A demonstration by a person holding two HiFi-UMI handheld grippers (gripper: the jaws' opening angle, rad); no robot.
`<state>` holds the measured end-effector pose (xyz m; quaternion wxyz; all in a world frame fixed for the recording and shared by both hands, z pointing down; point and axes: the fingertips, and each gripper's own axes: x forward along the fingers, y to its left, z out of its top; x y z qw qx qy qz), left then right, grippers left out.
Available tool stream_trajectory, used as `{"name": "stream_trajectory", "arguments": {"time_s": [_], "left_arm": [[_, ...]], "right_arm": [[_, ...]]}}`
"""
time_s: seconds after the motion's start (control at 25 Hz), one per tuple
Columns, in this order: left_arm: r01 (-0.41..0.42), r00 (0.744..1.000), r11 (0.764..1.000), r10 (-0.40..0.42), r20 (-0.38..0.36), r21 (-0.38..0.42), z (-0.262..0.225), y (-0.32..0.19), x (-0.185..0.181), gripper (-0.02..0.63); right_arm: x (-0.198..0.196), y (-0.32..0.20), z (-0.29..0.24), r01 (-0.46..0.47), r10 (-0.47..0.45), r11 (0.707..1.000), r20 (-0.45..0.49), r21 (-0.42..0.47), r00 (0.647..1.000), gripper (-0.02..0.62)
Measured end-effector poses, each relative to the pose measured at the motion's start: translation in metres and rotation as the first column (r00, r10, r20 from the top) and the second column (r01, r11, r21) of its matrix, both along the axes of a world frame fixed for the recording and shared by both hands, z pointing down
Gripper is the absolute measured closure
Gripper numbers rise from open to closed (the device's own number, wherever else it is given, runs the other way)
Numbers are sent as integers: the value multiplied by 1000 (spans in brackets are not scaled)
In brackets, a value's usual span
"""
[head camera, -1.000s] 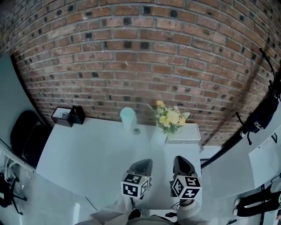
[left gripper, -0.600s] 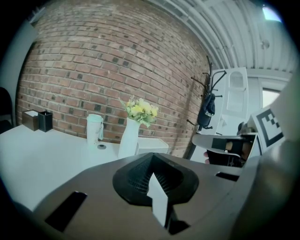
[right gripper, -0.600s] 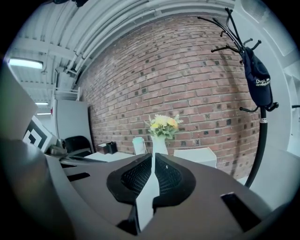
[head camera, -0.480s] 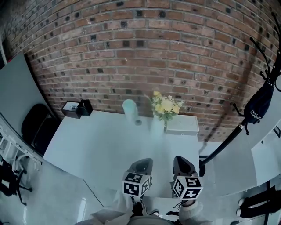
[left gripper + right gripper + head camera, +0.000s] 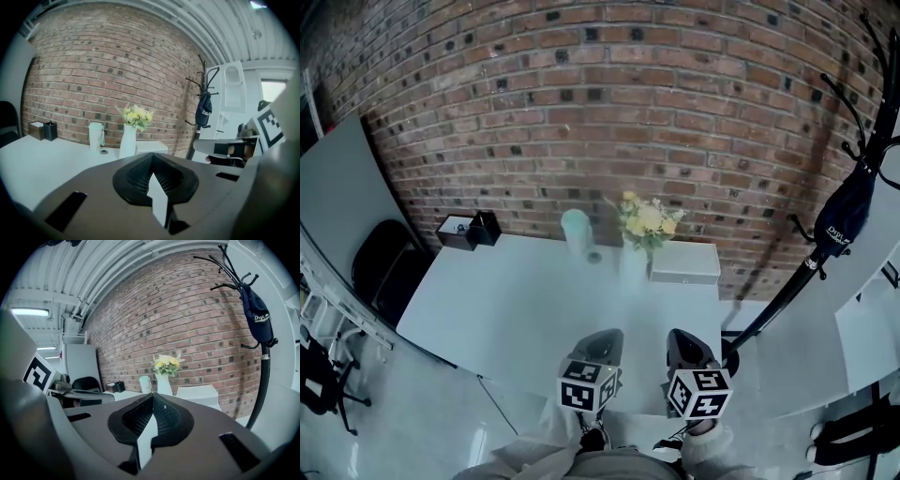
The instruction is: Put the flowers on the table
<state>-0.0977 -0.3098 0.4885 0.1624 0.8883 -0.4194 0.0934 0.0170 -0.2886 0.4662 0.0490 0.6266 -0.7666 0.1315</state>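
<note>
Flowers, yellow and white, stand upright in a white vase at the far edge of the table, close to the brick wall. A pale cup is just to the left of the vase, and a white box is just to its right. Compared with a second ago, the bouquet sits higher and further left in the head view, and more floor shows in front of the table. Nothing on the tabletop has moved. The left gripper and right gripper hang side by side at the near edge as before, well apart from the vase. The left jaws are pressed together on nothing. The right jaws are closing the last bit, tips meeting, also on nothing.
</note>
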Motion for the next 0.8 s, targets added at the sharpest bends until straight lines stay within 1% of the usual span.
{"name": "stream_trajectory", "arguments": {"time_s": [0.24,0.8], "left_arm": [[7,1000,1000,-7,-14,-3,0,-3,-2,600],[32,999,999,-32,-21,-11,2,-14,-15,600]], "right_arm": [[1,-1,-5,-8,8,1000,-4,10,1000,571],[-13,-19,-4,19,-19,1000,-17,3,1000,571]]}}
